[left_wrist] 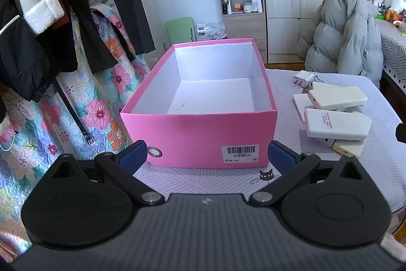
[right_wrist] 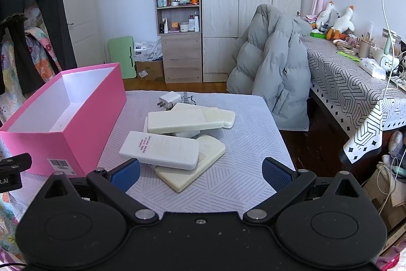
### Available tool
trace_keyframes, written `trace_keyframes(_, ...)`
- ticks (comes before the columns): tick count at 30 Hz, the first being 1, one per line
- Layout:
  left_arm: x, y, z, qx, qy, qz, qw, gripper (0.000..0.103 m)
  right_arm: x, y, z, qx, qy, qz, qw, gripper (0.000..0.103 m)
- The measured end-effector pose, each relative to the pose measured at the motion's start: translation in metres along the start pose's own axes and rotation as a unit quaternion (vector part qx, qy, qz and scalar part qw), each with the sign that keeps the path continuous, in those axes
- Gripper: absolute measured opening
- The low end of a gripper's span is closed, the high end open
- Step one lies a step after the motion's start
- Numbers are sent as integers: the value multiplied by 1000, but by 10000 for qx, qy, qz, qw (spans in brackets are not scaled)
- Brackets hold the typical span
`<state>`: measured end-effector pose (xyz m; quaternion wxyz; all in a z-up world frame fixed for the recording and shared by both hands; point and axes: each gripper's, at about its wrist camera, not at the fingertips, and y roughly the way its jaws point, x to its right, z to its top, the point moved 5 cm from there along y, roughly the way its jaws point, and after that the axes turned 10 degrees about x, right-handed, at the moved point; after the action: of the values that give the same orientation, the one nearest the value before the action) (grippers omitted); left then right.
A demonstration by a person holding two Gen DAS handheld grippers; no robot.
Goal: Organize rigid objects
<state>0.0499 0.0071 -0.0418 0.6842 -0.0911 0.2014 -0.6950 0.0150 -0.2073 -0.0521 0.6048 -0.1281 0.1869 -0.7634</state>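
Barcode sticker on the near end of the pink box shows small print that reads roughly "520" and "40"; the rest is too small to make out. Its long axis runs away from the left hand-held gripper, whose jaws are spread and hold nothing. Right of the box on the surface lies a loose pile of white slabs, mostly lengthwise left to right; the nearest white slab carries pink writing, unreadable. A white charger plug sits behind. The right hand-held gripper is spread, empty, just before the pile.
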Motion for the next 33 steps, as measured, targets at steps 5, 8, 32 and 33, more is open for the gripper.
trace_keyframes(5, 0, 0, 0, 0, 4, -1, 10000, 103, 1, 0, 0, 5, 5, -10, 10000, 103)
trace_keyframes(8, 0, 1, 0, -12, 9, -3, 10000, 103, 3, 0, 0, 8, 3, -27, 10000, 103)
trace_keyframes(32, -16, 4, 31, 225, 316, -581, 9976, 103, 3, 3, 15, 984, -972, 1506, 9789, 103)
trace_keyframes(33, -20, 7, 36, 244, 420, -539, 9974, 103, 0, 9, 16, 894, -1100, 1612, 9767, 103)
